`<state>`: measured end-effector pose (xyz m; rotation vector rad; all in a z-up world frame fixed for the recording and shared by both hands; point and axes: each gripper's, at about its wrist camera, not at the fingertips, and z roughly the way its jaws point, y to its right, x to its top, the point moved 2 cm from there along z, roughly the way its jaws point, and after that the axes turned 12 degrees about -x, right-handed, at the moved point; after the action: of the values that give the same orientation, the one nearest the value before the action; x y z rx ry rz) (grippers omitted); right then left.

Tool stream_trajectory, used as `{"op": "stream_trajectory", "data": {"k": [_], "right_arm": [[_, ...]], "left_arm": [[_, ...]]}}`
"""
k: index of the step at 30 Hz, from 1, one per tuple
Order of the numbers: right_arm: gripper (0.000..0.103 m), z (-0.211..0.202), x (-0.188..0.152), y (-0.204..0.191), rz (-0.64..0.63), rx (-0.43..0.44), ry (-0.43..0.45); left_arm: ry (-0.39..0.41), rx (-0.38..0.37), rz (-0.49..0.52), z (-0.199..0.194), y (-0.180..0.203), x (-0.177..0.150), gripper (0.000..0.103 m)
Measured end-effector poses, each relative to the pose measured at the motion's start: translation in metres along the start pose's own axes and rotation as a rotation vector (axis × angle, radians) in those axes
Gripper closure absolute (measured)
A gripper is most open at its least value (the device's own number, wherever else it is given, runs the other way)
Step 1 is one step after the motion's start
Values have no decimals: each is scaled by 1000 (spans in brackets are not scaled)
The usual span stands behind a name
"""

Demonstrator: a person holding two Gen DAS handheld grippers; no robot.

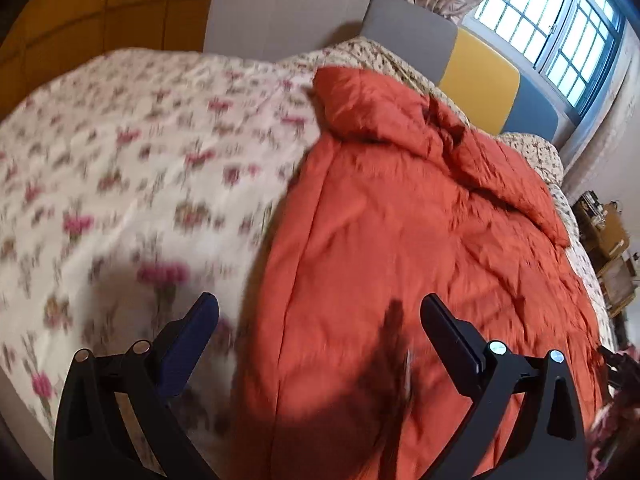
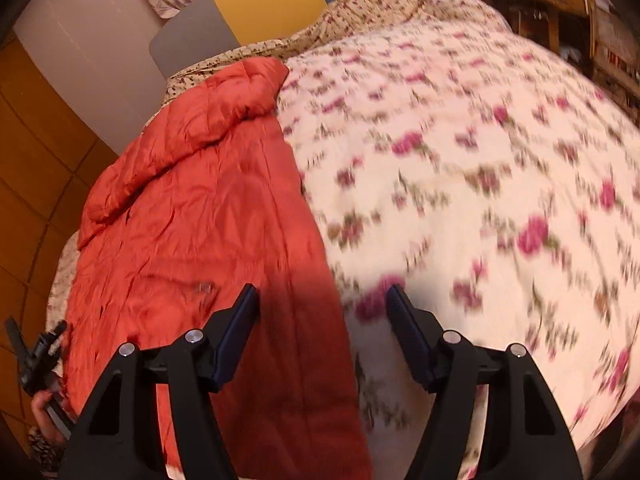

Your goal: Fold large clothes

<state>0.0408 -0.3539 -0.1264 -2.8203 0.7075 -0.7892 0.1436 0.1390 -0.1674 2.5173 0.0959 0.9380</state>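
A large orange-red quilted garment [image 1: 400, 208] lies spread flat on the bed, its far end bunched into thick folds [image 1: 372, 104]. In the right wrist view the same garment [image 2: 192, 200] fills the left half. My left gripper [image 1: 319, 302] hovers open over the garment's left edge, nothing between its fingers. My right gripper [image 2: 323, 291] is open too, above the garment's right edge where it meets the bedspread, and it holds nothing. Both views are motion-blurred.
The floral bedspread [image 1: 132, 148] covers the bed on either side of the garment. A grey, yellow and blue headboard [image 1: 480, 68] stands at the far end under a barred window [image 1: 560, 12]. Wooden shelves [image 2: 560, 8] flank one side of the bed and a wardrobe [image 2: 32, 140] the other.
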Motion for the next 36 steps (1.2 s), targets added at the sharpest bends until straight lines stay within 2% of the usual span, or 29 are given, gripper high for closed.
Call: {"op": "stream_trajectory", "data": {"k": [3,5,9,10,11,12,14,15,16,17,19,28,36], "right_arm": [[46,-5,-11,-1,-6,37,-11],[57,-7,-18,-6,-35,63,-23],[67,-8,-30,-15,-87,56,-8],[76,-9,-30,-15,-79,72,-10],[84,-11,-31,-15,-73,99,-8],[86,-14,-31,-14,-70,126,1],[91,-21,-30,-13,-65,165,21],[92,-25,-29,-11,-50,191,23],[92,-27,-29,-10,-37,211,23],[93,-31,-29,-8,-24,239,24],[94,-39,-28,-6,-21,271,34],[94,-80,-39,-1,-70,368,75],[94,-140,-59,5,-110,595,135]], "left_arm": [[-5,-12,50,-10,4,-16,3],[-14,-29,85,-15,10,-25,3],[-25,-47,142,-20,17,-45,3],[-32,-57,144,-21,19,-49,5],[-37,-65,149,-21,20,-52,11],[-42,-71,158,-23,22,-53,15],[-59,-99,151,-24,23,-55,41],[-50,-107,136,-27,22,-54,49],[-47,-118,123,-30,22,-53,65],[-42,-124,115,-33,22,-53,76],[-22,-144,106,-44,24,-51,86],[54,-263,146,-101,44,-53,88],[118,-436,100,-157,61,-65,90]]}}
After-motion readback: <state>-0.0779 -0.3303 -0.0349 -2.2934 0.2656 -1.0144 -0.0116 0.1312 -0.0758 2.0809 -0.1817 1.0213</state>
